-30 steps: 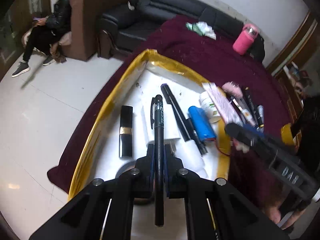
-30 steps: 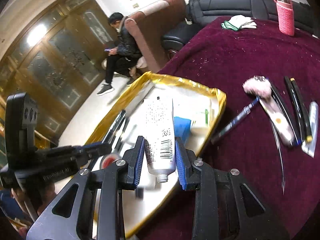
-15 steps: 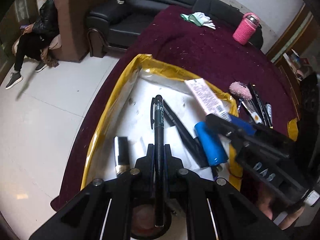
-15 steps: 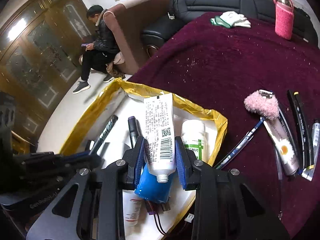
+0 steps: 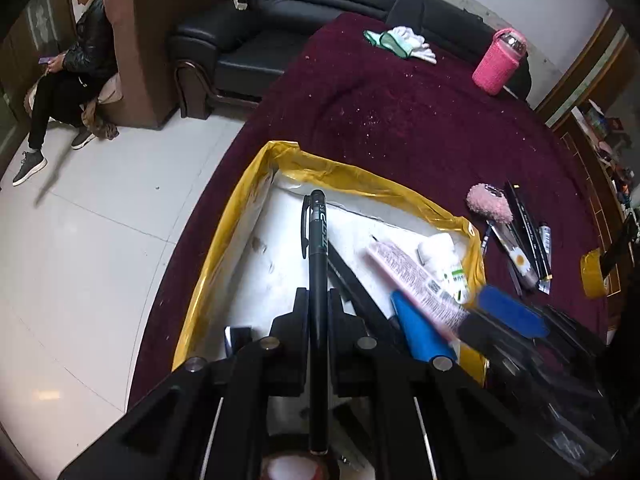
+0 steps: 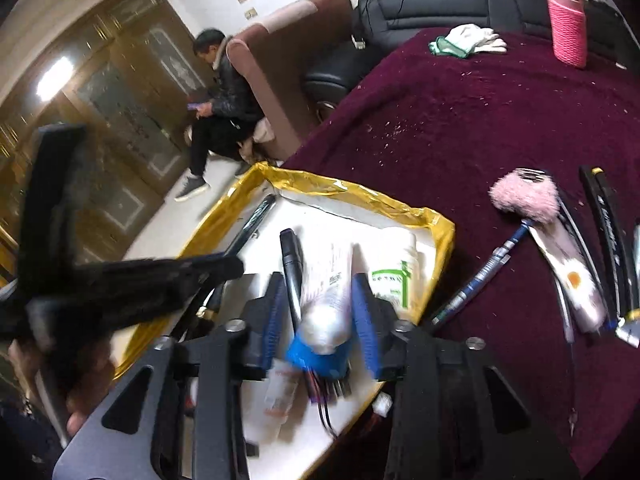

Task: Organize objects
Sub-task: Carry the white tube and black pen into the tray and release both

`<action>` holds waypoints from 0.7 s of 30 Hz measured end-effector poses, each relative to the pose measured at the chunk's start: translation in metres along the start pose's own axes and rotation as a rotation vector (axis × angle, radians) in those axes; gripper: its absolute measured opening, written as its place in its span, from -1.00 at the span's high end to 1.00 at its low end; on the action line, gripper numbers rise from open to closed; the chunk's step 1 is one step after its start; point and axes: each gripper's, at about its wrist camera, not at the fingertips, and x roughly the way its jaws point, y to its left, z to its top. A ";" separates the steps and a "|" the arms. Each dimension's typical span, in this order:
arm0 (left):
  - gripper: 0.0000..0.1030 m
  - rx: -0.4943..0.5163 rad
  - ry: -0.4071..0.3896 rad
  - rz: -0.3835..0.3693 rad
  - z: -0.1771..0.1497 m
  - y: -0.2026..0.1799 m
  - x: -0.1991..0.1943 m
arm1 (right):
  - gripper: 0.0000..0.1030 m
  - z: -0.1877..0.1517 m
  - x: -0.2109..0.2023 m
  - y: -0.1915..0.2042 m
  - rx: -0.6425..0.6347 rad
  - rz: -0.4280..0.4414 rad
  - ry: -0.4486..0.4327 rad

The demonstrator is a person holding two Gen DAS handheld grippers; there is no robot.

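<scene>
My left gripper (image 5: 318, 300) is shut on a black pen (image 5: 318, 248), which hangs over the white tray with a gold rim (image 5: 240, 216). My right gripper (image 6: 320, 312) hovers over the same tray (image 6: 360, 190), and its jaws are opening. Between them lies a white tube (image 6: 326, 280), blurred, resting on a blue battery pack (image 6: 316, 356); the blue pads (image 6: 364, 312) stand off it. In the left wrist view the tube (image 5: 416, 280) lies slanted beside the pack (image 5: 420, 332).
The tray also holds a white bottle with a green label (image 6: 394, 264) and a black marker (image 6: 292, 256). On the maroon cloth to the right lie a pink fluffy pen (image 6: 524, 196), a daisy-print tube (image 6: 572, 276) and black pens (image 6: 604, 216). A pink bottle (image 6: 568, 20) stands far back.
The right jaws have spread and let go of the tube, which now rests on the blue pack. My left gripper has moved along the tray with the pen still in it.
</scene>
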 end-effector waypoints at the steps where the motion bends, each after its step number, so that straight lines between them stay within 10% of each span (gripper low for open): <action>1: 0.88 0.008 0.006 0.007 0.003 -0.003 0.004 | 0.09 -0.003 -0.008 -0.002 0.001 -0.002 -0.014; 18: 0.83 0.026 -0.003 0.057 0.000 -0.032 0.013 | -0.02 -0.059 -0.100 -0.096 0.140 -0.028 -0.094; 21: 0.29 0.015 -0.058 0.031 -0.013 -0.043 -0.005 | -0.10 -0.065 -0.102 -0.113 0.140 -0.047 -0.085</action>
